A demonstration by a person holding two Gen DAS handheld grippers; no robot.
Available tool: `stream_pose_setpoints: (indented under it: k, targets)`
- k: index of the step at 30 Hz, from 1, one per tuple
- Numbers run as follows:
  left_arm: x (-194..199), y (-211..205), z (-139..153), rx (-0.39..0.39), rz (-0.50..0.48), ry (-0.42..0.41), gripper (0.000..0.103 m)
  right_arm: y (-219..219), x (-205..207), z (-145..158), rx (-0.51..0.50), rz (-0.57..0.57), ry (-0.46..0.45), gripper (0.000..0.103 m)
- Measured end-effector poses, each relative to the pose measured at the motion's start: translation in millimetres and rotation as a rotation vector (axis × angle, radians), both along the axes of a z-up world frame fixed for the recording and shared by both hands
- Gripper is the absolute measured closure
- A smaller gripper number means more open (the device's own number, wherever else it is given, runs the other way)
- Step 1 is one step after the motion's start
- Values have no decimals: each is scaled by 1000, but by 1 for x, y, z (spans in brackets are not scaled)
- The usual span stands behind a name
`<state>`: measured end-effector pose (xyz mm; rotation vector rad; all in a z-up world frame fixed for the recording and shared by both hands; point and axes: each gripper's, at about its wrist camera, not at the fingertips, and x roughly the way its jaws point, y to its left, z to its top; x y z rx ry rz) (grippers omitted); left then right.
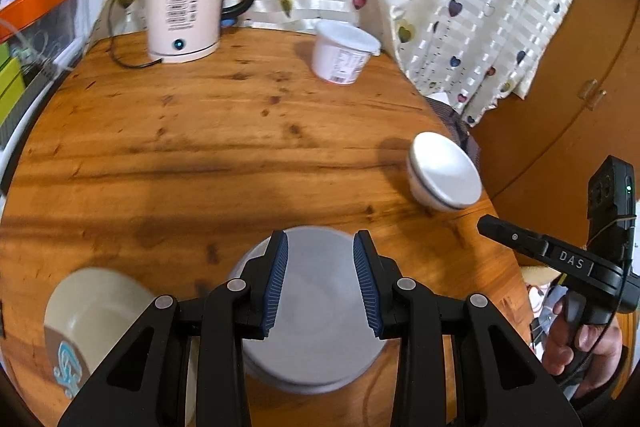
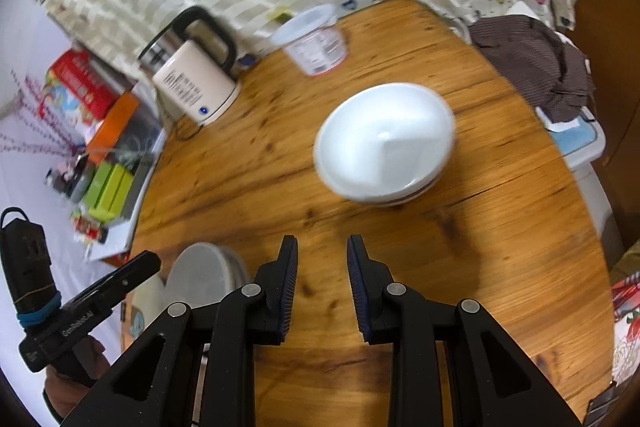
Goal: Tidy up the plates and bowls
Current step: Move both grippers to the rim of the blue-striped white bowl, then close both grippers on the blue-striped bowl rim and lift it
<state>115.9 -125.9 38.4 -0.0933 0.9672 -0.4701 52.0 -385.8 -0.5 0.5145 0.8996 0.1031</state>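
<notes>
Left gripper (image 1: 320,279) fingers apart above a grey bowl (image 1: 316,311) at lower centre; right gripper (image 2: 322,283) fingers apart over the desk (image 2: 500,247), white bowl (image 2: 384,143) beyond.

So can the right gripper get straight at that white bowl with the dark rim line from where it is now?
Probably yes. The right gripper is open and empty, and the white bowl sits just ahead of it with only bare wooden table between them. The gray bowl lies off to its left.
</notes>
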Motion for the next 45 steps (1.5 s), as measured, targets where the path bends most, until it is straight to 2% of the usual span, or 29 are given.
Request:
stream_pose_setpoints:
  k: [14,32,43,45]
  targets:
    - [36,-83,-1,-14,-155,68,67,-57,14,-10,15,-114,13,78]
    - [93,-139,-38,-33,-160,216,67,-82,46,-29,43,-140,43,78]
    - [97,-158,-51,-22,-190,237,68,-85,54,-36,45,-131,46,79]
    - [97,-161,-52,-17,-203,233,68,-85,56,-37,44,-126,43,83]
